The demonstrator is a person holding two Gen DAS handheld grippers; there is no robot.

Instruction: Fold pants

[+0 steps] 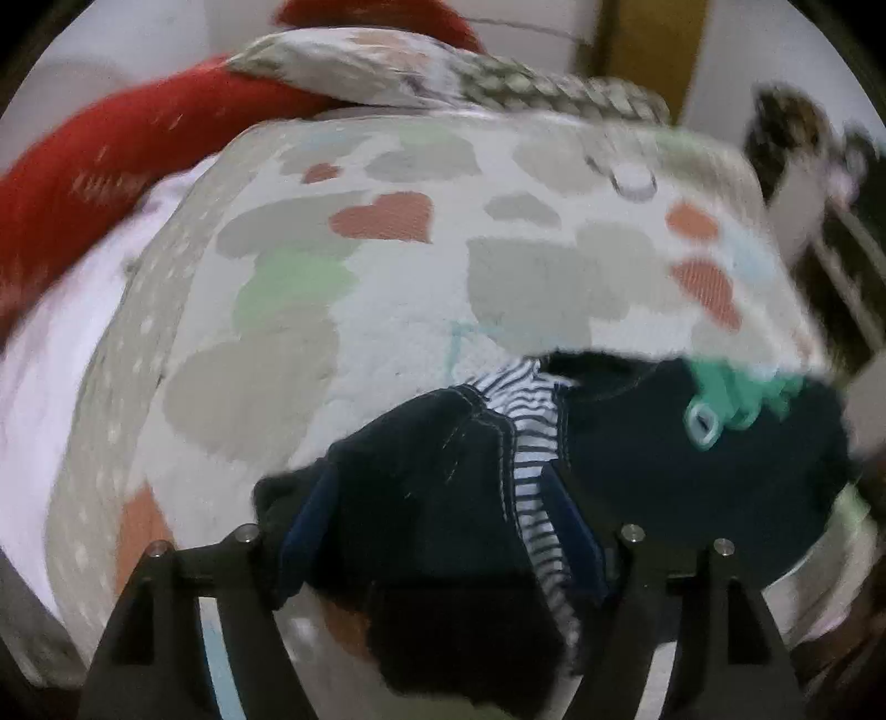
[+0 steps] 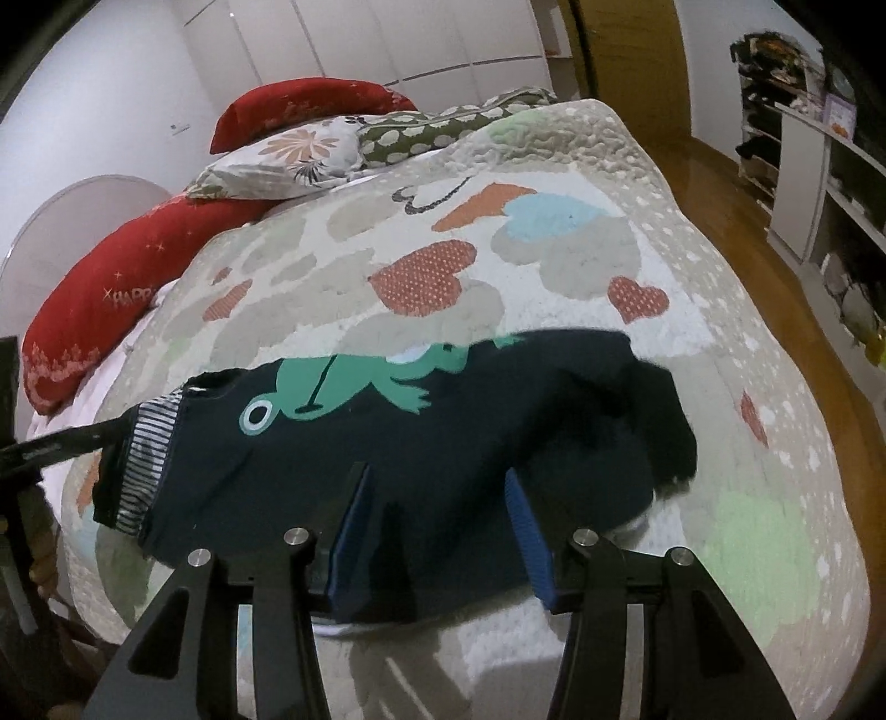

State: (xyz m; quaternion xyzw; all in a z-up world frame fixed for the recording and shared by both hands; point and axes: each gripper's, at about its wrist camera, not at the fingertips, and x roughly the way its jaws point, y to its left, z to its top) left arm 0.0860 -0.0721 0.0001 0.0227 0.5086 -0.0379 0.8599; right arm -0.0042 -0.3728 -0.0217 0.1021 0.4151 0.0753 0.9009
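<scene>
Small navy pants (image 2: 487, 421) with a green frog print (image 2: 343, 382) lie across the quilted bedspread (image 2: 554, 266), their striped waistband (image 2: 149, 443) to the left and the leg ends bunched at the right. My right gripper (image 2: 437, 471) stands open over the pants' near edge, and its blue pads (image 2: 354, 526) are clear of the cloth. My left gripper (image 2: 55, 443) reaches in at the waistband. In the blurred left wrist view, the left gripper (image 1: 443, 482) hovers open over the pants (image 1: 421, 487), with the striped lining (image 1: 526, 443) lying between its fingers.
Red pillows (image 2: 111, 299) and a floral pillow (image 2: 288, 160) lie at the head of the bed. White wardrobe doors (image 2: 387, 44) stand behind. Wooden floor (image 2: 736, 221) runs along the bed's right side, with shelves (image 2: 803, 166) beyond it.
</scene>
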